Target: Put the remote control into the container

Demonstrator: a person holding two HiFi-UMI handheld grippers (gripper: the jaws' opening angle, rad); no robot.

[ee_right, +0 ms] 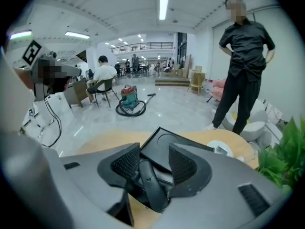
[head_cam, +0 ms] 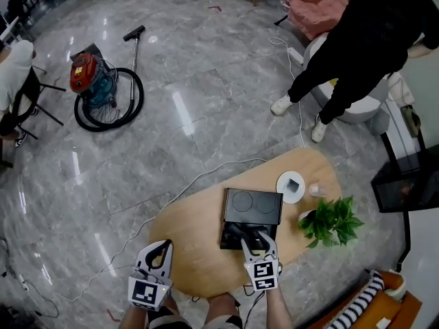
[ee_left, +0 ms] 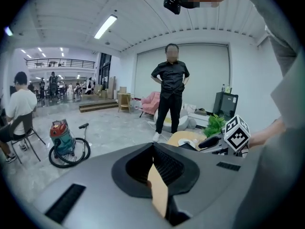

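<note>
The remote (ee_right: 151, 187) is sitting between the jaws of the right gripper (ee_right: 155, 162), which are clamping it by its sides, with its black body slanting out from between the pads. The container (ee_right: 167, 149) is showing just beyond the remote's tip. In the head view this gripper (head_cam: 259, 240) is hanging over the near edge of the container (head_cam: 252, 208), a black square tray lying on the table (head_cam: 185, 232). The remote is hard to pick out there against the black.

The left gripper (head_cam: 160, 249) is hanging over the table's near left edge, well apart from the container. Its jaws are pressing together with nothing between them, as its own view (ee_left: 153, 149) is showing.

A white dish (head_cam: 291, 186) is lying just beside the container's far right corner, and a plant (head_cam: 333, 221) is standing near the table's right end. A vacuum (head_cam: 96, 81) is resting on the floor far to the left, and a person in black (head_cam: 357, 46) is standing past the table's far end
</note>
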